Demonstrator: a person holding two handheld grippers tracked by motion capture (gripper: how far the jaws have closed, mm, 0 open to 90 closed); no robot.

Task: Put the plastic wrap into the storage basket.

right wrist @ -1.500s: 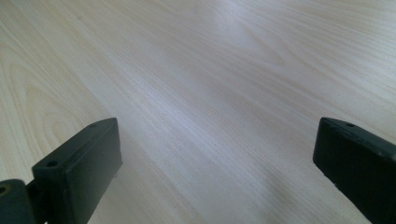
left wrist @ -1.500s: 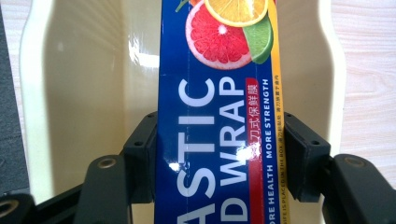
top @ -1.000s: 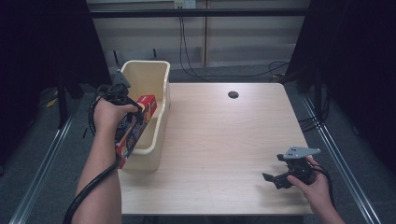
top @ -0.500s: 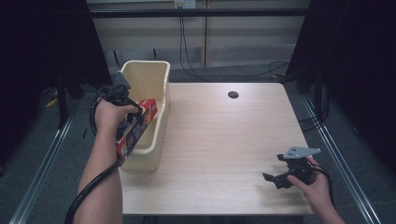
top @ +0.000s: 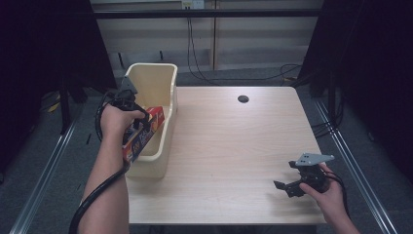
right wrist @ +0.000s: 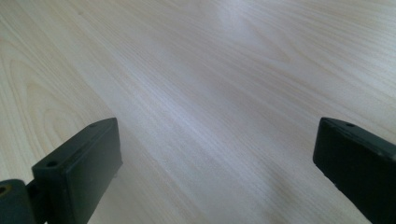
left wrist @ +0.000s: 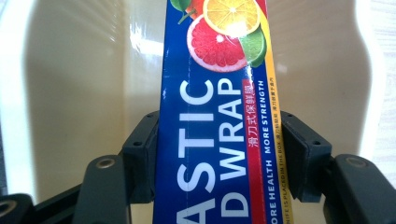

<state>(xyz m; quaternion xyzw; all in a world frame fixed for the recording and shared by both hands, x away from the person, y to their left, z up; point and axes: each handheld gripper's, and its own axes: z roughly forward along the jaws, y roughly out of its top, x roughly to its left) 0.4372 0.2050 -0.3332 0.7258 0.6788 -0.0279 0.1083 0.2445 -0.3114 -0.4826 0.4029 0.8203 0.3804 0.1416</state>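
A long blue and red plastic wrap box (top: 143, 134) slants over the near left rim of the cream bin (top: 155, 80). My left gripper (top: 138, 122) is shut on that box. In the left gripper view the plastic wrap box (left wrist: 215, 121) is clamped between both pads (left wrist: 142, 154), with the cream bin (left wrist: 79, 88) wall behind it. My right gripper (top: 291, 184) rests low on the wooden table (top: 229, 146) near its front right corner, jaws wide open with nothing between them. In the right gripper view the right gripper (right wrist: 215, 172) has only the table (right wrist: 210, 84) between its jaws.
A dark round hole (top: 243, 99) sits in the table near its far edge. Metal rails (top: 46, 170) run along the floor on both sides. Cables (top: 199, 58) hang behind the table.
The left gripper and the plastic wrap box have stayed over the bin's near left rim with at most a slight shift. The right gripper has not moved.
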